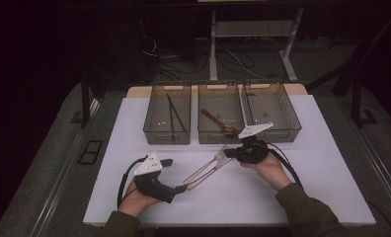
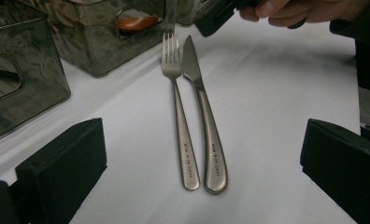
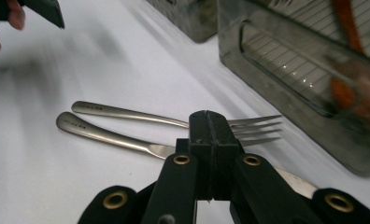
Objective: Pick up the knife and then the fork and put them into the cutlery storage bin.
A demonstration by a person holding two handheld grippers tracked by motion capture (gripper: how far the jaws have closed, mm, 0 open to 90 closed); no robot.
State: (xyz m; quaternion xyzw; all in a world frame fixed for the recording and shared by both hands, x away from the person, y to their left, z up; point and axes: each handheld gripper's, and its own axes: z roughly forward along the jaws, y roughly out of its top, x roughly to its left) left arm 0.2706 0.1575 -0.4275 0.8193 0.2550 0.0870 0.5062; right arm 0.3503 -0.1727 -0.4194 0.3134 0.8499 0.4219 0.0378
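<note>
A steel fork [image 1: 214, 163] and a steel knife [image 1: 199, 176] lie side by side on the white tabletop [image 1: 282, 187], heads toward the bins. In the left gripper view the fork [image 2: 178, 126] and knife [image 2: 207, 130] run straight away from me, handles nearest. My left gripper [image 1: 175, 174] rests low at the handle ends, open wide, nothing between its fingers [image 2: 66, 168]. My right gripper [image 1: 233, 154] hovers over the heads of the cutlery. Its fingertips [image 3: 210, 122] are pressed together, shut, with the fork [image 3: 141, 115] and knife [image 3: 103, 135] lying beneath them and nothing held.
Three translucent bins stand in a row at the back. The left bin [image 1: 166, 136] holds black chopsticks [image 1: 176, 116], the middle bin [image 1: 215, 137] a wooden spoon [image 1: 217, 121], and the right bin [image 1: 277, 134] looks bare. Open tabletop lies on both sides of the cutlery.
</note>
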